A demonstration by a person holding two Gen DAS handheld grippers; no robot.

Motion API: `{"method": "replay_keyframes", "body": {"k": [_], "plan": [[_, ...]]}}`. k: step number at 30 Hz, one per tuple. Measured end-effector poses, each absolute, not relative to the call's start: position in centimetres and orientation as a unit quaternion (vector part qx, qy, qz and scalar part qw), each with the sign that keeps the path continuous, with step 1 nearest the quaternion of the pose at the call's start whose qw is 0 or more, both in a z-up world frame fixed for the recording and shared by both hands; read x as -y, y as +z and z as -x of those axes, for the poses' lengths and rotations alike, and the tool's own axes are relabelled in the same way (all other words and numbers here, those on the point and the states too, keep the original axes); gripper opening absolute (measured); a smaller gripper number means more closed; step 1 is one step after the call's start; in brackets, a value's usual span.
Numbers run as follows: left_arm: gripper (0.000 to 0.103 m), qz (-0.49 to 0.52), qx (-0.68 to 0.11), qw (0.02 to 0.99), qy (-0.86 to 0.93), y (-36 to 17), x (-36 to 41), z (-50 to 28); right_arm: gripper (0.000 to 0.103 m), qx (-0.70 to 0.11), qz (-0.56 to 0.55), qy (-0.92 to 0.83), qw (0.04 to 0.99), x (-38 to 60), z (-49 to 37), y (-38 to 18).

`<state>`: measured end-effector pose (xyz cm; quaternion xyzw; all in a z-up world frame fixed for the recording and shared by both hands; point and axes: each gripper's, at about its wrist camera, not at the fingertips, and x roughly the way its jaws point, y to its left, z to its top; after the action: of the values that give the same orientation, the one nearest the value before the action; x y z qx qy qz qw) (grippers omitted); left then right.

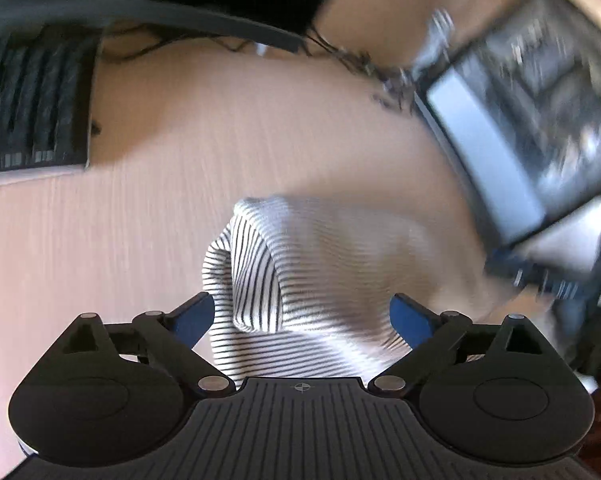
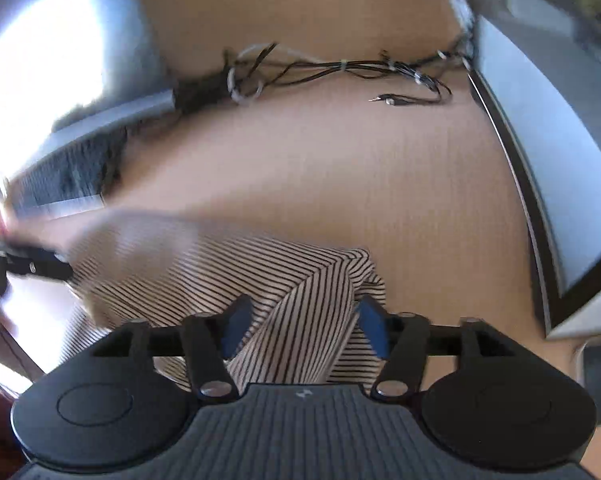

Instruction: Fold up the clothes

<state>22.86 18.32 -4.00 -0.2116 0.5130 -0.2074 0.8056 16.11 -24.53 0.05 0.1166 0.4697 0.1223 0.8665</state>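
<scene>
**Both jaws spread wide over a striped garment**

Jaws on both tools stand apart, and neither is pinching cloth as far as we can see. In the left wrist view our left gripper [image 1: 302, 316] shows blue pads at 9 and 3 o'clock, with the white cotton garment with thin black stripes [image 1: 300, 280] bunched between them and running up toward 12 o'clock. In the right wrist view our right gripper [image 2: 304, 330] straddles a raised fold of that same garment, which trails away toward 9 o'clock, where a dark tool, probably the left gripper, blurs at the edge.

Beneath lies the pale wooden tabletop [image 2: 340, 168]. A black keyboard [image 1: 28, 104] sits at 10 o'clock in the left view; tangled black cables [image 2: 340, 70] lie at 12 o'clock in the right.

We judge the garment's long axis runs from one gripper to the other, each equally near its own end. Motion blur hides finer detail.
</scene>
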Motion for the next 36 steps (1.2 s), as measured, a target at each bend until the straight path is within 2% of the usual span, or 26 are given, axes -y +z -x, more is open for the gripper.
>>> {"method": "replay_keyframes", "body": {"k": [4, 7, 9, 11, 14, 15, 16, 17, 22, 25, 29, 31, 33, 35, 36], "plan": [[0.098, 0.309, -0.533, 0.765, -0.187, -6.3, -19.3, -25.4, 0.079, -0.503, -0.181, 0.127, 0.836, 24.0, -16.8, -2.3], [0.096, 0.311, -0.555, 0.749, -0.188, -7.6, -18.0, -26.6, 0.076, -0.504, -0.191, 0.139, 0.831, 23.1, -17.2, -3.2], [0.079, 0.302, -0.567, 0.741, -0.194, -8.2, -17.0, -27.4, 0.053, -0.504, -0.186, 0.142, 0.831, 22.5, -18.3, -3.7], [0.069, 0.289, -0.569, 0.745, -0.193, -8.6, -16.0, -28.6, 0.043, -0.498, -0.177, 0.145, 0.836, 22.2, -19.5, -4.2], [0.065, 0.278, -0.559, 0.757, -0.193, -8.2, -15.1, -29.9, 0.036, -0.478, -0.165, 0.141, 0.851, 21.8, -22.5, -3.9], [0.06, 0.277, -0.55, 0.763, -0.194, -7.8, -15.1, -30.2, 0.033, -0.468, -0.161, 0.137, 0.858, 22.0, -23.4, -3.4], [0.047, 0.276, -0.542, 0.769, -0.194, -7.4, -15.0, -30.5, 0.033, -0.457, -0.161, 0.134, 0.864, 22.2, -24.3, -3.0], [0.043, 0.276, -0.534, 0.775, -0.194, -6.9, -14.9, -30.8, 0.031, -0.447, -0.163, 0.131, 0.87, 22.4, -25.3, -2.4], [0.043, 0.272, -0.493, 0.803, -0.195, -4.7, -14.5, -32.4, 0.03, -0.401, -0.162, 0.13, 0.892, 24.2, -27.1, -0.4], [0.043, 0.263, -0.497, 0.804, -0.194, -5.0, -14.2, -32.1, 0.031, -0.422, -0.142, 0.102, 0.89, 25.7, -27.1, -1.8], [0.047, 0.242, -0.546, 0.78, -0.188, -7.7, -13.6, -30.0, 0.044, -0.441, -0.122, 0.062, 0.887, 26.7, -25.3, -2.6], [0.062, 0.25, -0.542, 0.78, -0.187, -7.6, -14.0, -29.5, 0.057, -0.438, -0.128, 0.057, 0.888, 27.1, -23.9, -1.9], [0.085, 0.276, -0.519, 0.787, -0.189, -6.5, -15.2, -29.7, 0.067, -0.429, -0.135, 0.055, 0.891, 27.5, -22.4, -1.1], [0.094, 0.303, -0.491, 0.795, -0.189, -5.4, -15.8, -30.6, 0.073, -0.429, -0.151, 0.055, 0.889, 27.8, -21.5, -0.8], [0.095, 0.315, -0.48, 0.797, -0.187, -5.1, -15.9, -31.2, 0.075, -0.432, -0.162, 0.056, 0.885, 28.0, -21.3, -1.0]]}}
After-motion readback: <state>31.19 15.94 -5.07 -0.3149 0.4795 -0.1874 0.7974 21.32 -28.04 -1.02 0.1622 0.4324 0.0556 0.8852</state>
